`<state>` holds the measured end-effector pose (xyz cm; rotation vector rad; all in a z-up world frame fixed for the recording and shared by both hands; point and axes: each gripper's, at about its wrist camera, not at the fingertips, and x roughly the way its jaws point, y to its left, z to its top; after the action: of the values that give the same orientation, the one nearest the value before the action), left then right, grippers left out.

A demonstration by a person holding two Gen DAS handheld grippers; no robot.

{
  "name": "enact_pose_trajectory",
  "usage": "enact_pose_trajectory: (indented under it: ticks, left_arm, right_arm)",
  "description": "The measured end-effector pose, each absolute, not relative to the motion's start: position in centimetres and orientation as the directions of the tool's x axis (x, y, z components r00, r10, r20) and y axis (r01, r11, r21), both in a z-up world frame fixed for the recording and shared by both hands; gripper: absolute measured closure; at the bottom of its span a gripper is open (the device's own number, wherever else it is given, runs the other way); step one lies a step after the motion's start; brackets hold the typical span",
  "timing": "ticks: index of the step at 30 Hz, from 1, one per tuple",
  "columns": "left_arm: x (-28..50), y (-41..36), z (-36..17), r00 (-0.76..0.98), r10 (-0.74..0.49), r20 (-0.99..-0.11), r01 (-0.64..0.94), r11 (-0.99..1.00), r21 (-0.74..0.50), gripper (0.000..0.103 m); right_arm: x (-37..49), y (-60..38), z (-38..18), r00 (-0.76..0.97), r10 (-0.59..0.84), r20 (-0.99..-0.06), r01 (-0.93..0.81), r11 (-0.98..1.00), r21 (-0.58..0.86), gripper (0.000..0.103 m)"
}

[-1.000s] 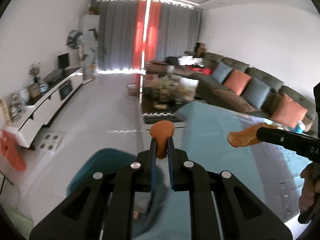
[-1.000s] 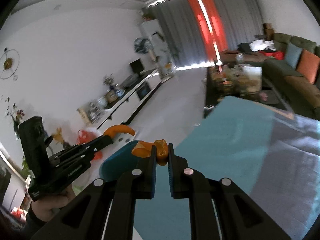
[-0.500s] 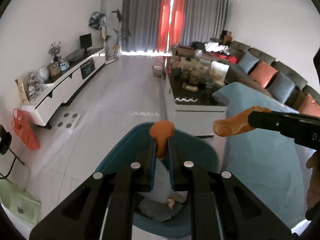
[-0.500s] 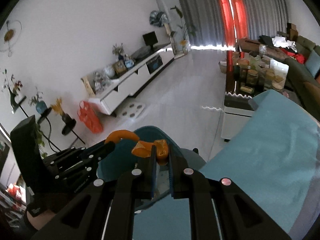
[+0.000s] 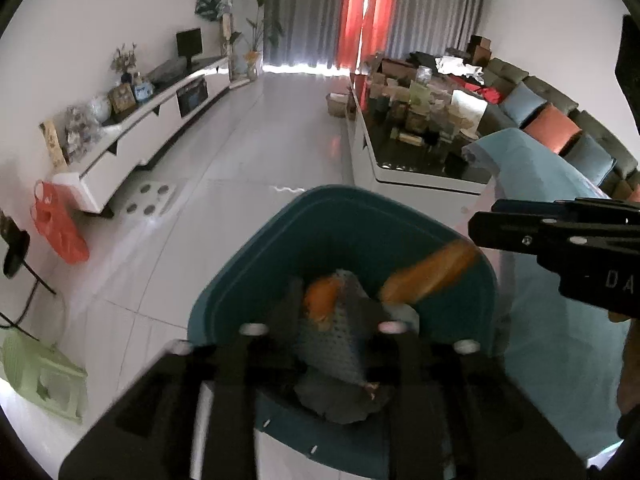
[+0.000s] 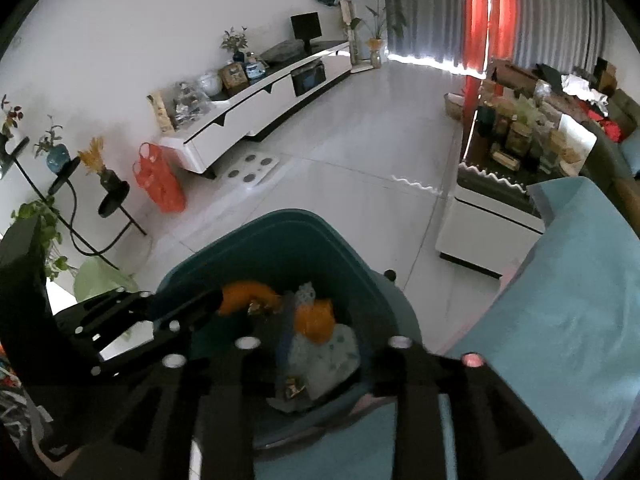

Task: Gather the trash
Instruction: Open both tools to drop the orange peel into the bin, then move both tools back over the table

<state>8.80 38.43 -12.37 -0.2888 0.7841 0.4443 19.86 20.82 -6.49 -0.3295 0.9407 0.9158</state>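
- Left gripper [image 5: 320, 332] hangs over the teal trash bin [image 5: 400, 216]; its jaws have just been opening and now stand spread, with an orange peel [image 5: 320, 300] loose in the gap between them, blurred, not pinched.
- Right gripper [image 6: 320, 340] is also above the bin, its jaws likewise just opened and spread; a second orange peel piece [image 6: 316, 320] sits between them, free of the pads.
- In the left wrist view the right gripper comes in from the right edge, and a blurred orange strip [image 5: 432, 278] lies just beside its tip, over the bin's far right wall.
- In the right wrist view the left gripper reaches in from the left, with a curved orange peel [image 6: 248, 298] at its tip, inside the bin's mouth.
- At the bottom of the bin lie grey and pale dotted wrappers [image 6: 324, 356] and a small crumpled scrap [image 5: 370, 389].
- A teal cloth [image 6: 560, 320] covers the worktop just right of the bin.
- The bin stands on a white tiled floor [image 5: 260, 152].
- Farther off, a pale green stool [image 5: 44, 376] and an orange-red bag [image 5: 60, 224] are at the left.
- Beyond them, a low white cabinet [image 5: 148, 136] runs along the wall, and a cluttered coffee table [image 5: 412, 128] stands before a sofa with cushions [image 5: 552, 124].
- Grey and red curtains [image 5: 360, 12] close the far end.
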Motion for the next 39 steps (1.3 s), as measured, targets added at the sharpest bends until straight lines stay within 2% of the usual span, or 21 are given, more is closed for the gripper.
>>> enact_pose_trajectory:
  ticks: [4, 6, 7, 14, 17, 19, 22, 27, 33, 39]
  left_arm:
    - [8.7, 38.4, -12.5, 0.621, 0.284, -0.731, -0.511, 0.854, -0.102, 0.053]
    - [8.0, 38.3, -11.8, 0.639, 0.285, -0.714, -0.513, 0.850, -0.121, 0.038]
    - [7.8, 38.3, -11.2, 0.651, 0.290, -0.702, -0.515, 0.847, -0.128, 0.025]
    - [5.6, 38.4, -6.2, 0.717, 0.323, -0.618, -0.531, 0.827, -0.184, 0.009]
    - [4.7, 37.4, -3.7, 0.750, 0.342, -0.567, -0.528, 0.825, -0.201, 0.006]
    - [4.2, 36.3, -2.1, 0.768, 0.349, -0.538, -0.518, 0.832, -0.200, 0.006]
    - [4.0, 34.3, -0.2, 0.793, 0.351, -0.498, -0.498, 0.844, -0.199, 0.005]
    - [4.1, 30.4, 2.3, 0.827, 0.332, -0.454, -0.448, 0.877, -0.174, 0.005]
    - [4.3, 25.9, 3.6, 0.855, 0.292, -0.429, -0.393, 0.904, -0.166, 0.005]
    - [4.5, 20.9, 4.5, 0.887, 0.240, -0.394, -0.314, 0.940, -0.135, 0.005]
  right_arm:
    - [20.2, 20.5, -6.5, 0.268, 0.529, -0.805, -0.782, 0.608, 0.139, 0.070]
    - [20.3, 19.9, -6.1, 0.282, 0.541, -0.793, -0.773, 0.617, 0.146, 0.068]
    - [20.6, 19.3, -5.7, 0.285, 0.550, -0.785, -0.765, 0.624, 0.159, 0.067]
    - [21.0, 14.8, -3.0, 0.339, 0.611, -0.715, -0.733, 0.648, 0.207, 0.057]
    - [20.8, 12.9, -1.8, 0.367, 0.638, -0.677, -0.724, 0.653, 0.223, 0.051]
    - [20.4, 11.6, -1.0, 0.395, 0.646, -0.653, -0.719, 0.660, 0.219, 0.043]
    - [19.7, 9.7, -0.2, 0.450, 0.641, -0.622, -0.710, 0.679, 0.186, 0.029]
    - [18.8, 6.2, 0.8, 0.544, 0.603, -0.583, -0.680, 0.725, 0.116, 0.016]
    - [17.8, 0.8, 1.7, 0.648, 0.548, -0.529, -0.606, 0.791, 0.077, 0.007]
    - [17.0, -4.0, 2.2, 0.731, 0.474, -0.491, -0.520, 0.853, 0.050, 0.007]
